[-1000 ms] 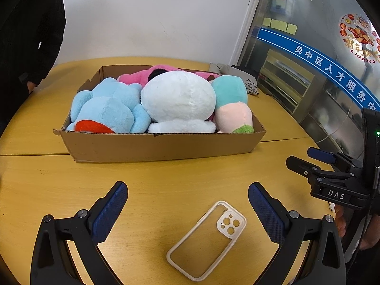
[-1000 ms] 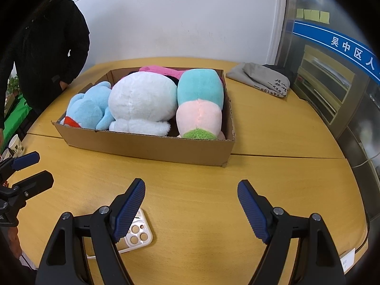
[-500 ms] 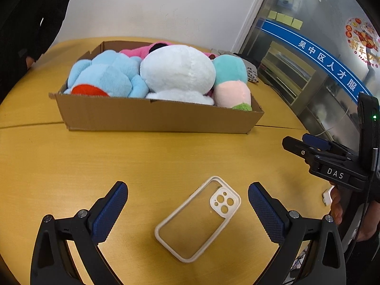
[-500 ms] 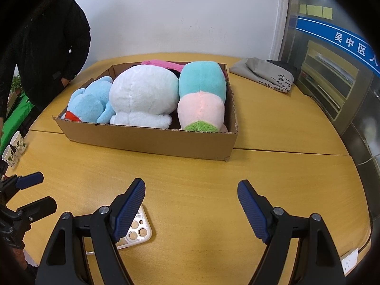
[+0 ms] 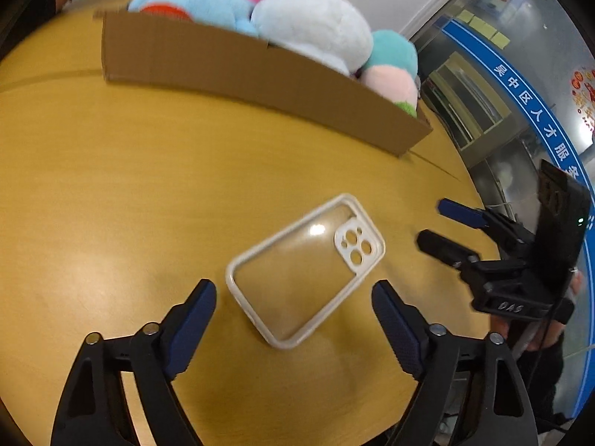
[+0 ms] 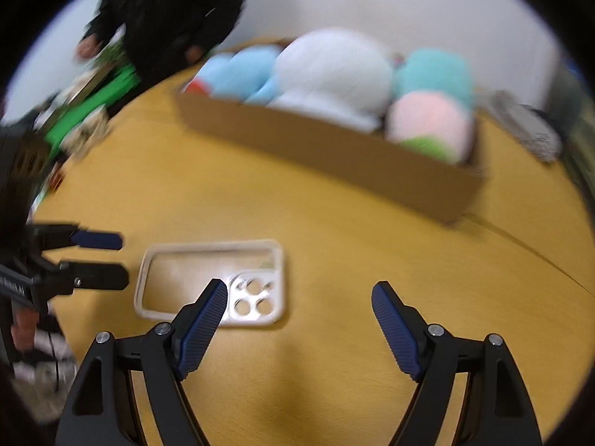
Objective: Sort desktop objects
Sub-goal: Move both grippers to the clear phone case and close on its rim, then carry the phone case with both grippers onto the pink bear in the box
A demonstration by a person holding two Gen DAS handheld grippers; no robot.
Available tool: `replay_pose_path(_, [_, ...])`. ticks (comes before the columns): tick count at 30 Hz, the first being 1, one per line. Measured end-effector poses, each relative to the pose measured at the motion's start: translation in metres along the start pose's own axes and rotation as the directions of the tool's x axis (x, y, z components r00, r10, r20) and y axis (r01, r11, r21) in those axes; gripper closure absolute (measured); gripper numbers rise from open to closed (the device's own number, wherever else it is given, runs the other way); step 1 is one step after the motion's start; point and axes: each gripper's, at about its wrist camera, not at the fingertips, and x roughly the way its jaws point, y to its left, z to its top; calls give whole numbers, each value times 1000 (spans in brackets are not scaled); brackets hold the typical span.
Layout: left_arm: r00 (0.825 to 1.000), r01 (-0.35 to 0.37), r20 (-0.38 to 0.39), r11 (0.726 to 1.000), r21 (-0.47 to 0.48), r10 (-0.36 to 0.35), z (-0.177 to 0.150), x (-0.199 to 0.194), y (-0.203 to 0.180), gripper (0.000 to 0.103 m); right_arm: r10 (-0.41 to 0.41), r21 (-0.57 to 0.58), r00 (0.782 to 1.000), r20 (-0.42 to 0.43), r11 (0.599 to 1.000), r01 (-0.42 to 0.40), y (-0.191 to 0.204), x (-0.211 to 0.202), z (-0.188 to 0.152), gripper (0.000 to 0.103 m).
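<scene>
A clear phone case (image 5: 305, 271) with a white rim lies flat on the yellow wooden table (image 5: 111, 186), camera cut-out toward the box. My left gripper (image 5: 293, 290) is open and hovers low over it, one finger on each side of its near end. In the right wrist view the case (image 6: 193, 275) lies just ahead-left of my open right gripper (image 6: 299, 288), whose left finger overlaps its camera corner. The two grippers face each other across the case: right gripper (image 5: 435, 223), left gripper (image 6: 122, 258). Neither holds anything.
A cardboard box (image 5: 260, 70) full of plush toys, blue (image 5: 193, 0), white (image 5: 312, 26) and teal-pink (image 5: 394, 59), stands behind the case. A person in black (image 6: 167, 11) stands at the far left. A grey cloth (image 6: 528, 130) lies at the far right.
Both grippers have tilted down and moved in toward the phone case, which now looks larger and nearer. The right wrist view has swung left and is blurred. Both stay open.
</scene>
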Motion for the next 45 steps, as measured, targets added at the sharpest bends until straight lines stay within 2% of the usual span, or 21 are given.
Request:
replay_pose_path(3, [1000, -9, -18, 999, -34, 8, -4, 13, 6, 33, 8, 8, 1000, -19, 1000, -8, -1, 12, -5, 25])
replay_pose_path(4, [1000, -17, -14, 999, -30, 16, -3, 14, 5, 40, 10, 11, 1000, -25, 1000, -10, -1, 16, -7, 29])
replay_pose_path(5, [1000, -26, -15, 999, -30, 25, -2, 16, 4, 45, 13, 14, 999, -31, 1000, -13, -1, 20, -9, 41])
replay_pose_path(6, [999, -31, -15, 999, -30, 31, -2, 18, 3, 56, 16, 17, 999, -37, 1000, -15, -2, 23, -10, 48])
replay_pose_path(7, [999, -33, -17, 999, -30, 33, -2, 20, 3, 71, 18, 20, 999, -44, 1000, -17, -2, 27, -12, 53])
replay_pose_path(10, [999, -46, -19, 999, -29, 45, -1, 23, 5, 87, 26, 29, 998, -62, 999, -25, -3, 39, -17, 64])
replay_pose_path(12, [999, -44, -16, 999, -32, 43, 1, 25, 7, 92, 32, 35, 997, -74, 999, -29, -3, 47, -21, 73])
replay_pose_path(13, [999, -42, -15, 999, -34, 41, 2, 25, 8, 92, 35, 38, 996, -81, 999, -32, -3, 51, -22, 82])
replay_pose_path(15, [999, -45, -12, 998, -33, 45, 6, 26, 9, 93, 36, 49, 995, -90, 998, -32, -4, 57, -26, 86])
replay_pose_path(16, [999, -48, -10, 998, -32, 47, 8, 26, 10, 93, 21, 72, 996, -87, 997, -15, -6, 56, -29, 92])
replay_pose_path(20, [998, -59, 9, 998, 0, 59, 16, 23, 6, 94, -20, 129, 997, -71, 991, 29, -6, 46, -31, 96])
replay_pose_path(24, [996, -49, 75, 997, 55, 45, 38, -2, -3, 95, -51, 173, 999, 7, 984, 49, -8, 18, -11, 97])
replay_pose_path(27, [985, -73, 168, 988, 138, 49, 80, -34, -20, 95, -81, 154, 993, 91, 986, 66, -7, -1, 21, 97])
replay_pose_path(30, [964, -101, 263, 970, 220, 41, 152, -65, -38, 95, -109, 131, 980, 166, 988, 88, -13, -8, 78, 96])
replay_pose_path(34, [937, -178, 345, 929, 323, 59, 261, -75, -70, 95, -144, 129, 961, 236, 985, 116, -41, -5, 165, 95])
replay_pose_path(37, [948, -185, 311, 919, 347, 73, 336, -50, -78, 95, -164, 178, 962, 217, 976, 126, -80, 25, 231, 94])
replay_pose_path(40, [967, -184, 229, 921, 342, 109, 393, -1, -72, 95, -154, 248, 978, 137, 962, 117, -120, 76, 275, 95])
replay_pose_path(42, [978, -182, 161, 926, 332, 134, 417, 35, -60, 95, -147, 279, 986, 82, 953, 119, -139, 109, 293, 95])
replay_pose_path(45, [983, -183, 80, 935, 304, 167, 435, 79, -39, 95, -128, 296, 992, -21, 946, 128, -161, 159, 306, 96])
